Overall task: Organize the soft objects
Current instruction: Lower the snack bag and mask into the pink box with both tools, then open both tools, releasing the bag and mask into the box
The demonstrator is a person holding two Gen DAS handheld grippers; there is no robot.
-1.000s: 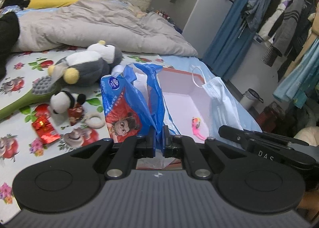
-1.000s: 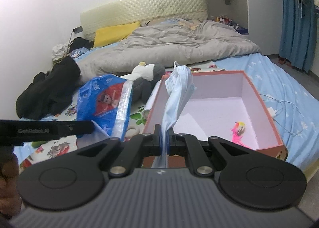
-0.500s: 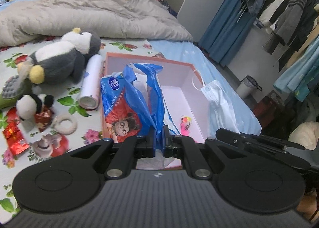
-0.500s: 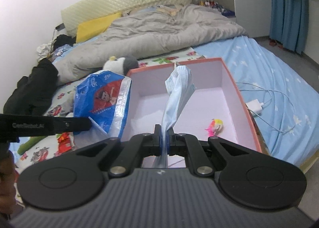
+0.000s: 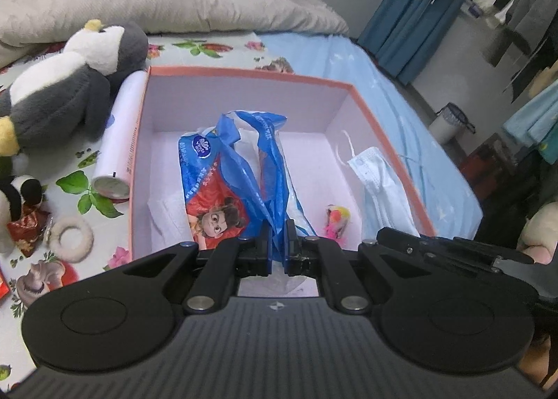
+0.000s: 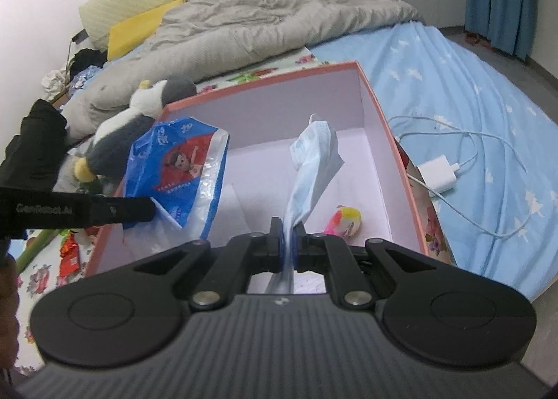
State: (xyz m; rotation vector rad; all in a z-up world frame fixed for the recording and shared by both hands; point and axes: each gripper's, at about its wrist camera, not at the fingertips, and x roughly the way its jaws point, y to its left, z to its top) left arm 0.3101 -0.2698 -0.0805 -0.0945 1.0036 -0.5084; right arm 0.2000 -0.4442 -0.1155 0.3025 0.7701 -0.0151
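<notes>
A pink-rimmed box (image 5: 244, 74) with a pale inside lies on the bed; it also shows in the right wrist view (image 6: 380, 113). My left gripper (image 5: 278, 235) is shut on a blue tissue pack (image 5: 223, 183) and holds it inside the box; the pack also shows in the right wrist view (image 6: 174, 162). My right gripper (image 6: 288, 238) is shut on a light blue face mask (image 6: 310, 169), hanging over the box's right side; the mask also shows in the left wrist view (image 5: 383, 186). A small pink and yellow toy (image 6: 343, 219) lies on the box floor.
A plush penguin (image 5: 66, 82), a white can (image 5: 118, 141), a small panda toy (image 5: 17, 200) and a white ring (image 5: 71, 233) lie left of the box. A white charger with cable (image 6: 437, 176) lies right of it. A grey duvet (image 6: 265, 26) is behind.
Both grippers have moved forward and down over the box. The tissue pack and the mask now hang inside it, where before they were above its near edge.
</notes>
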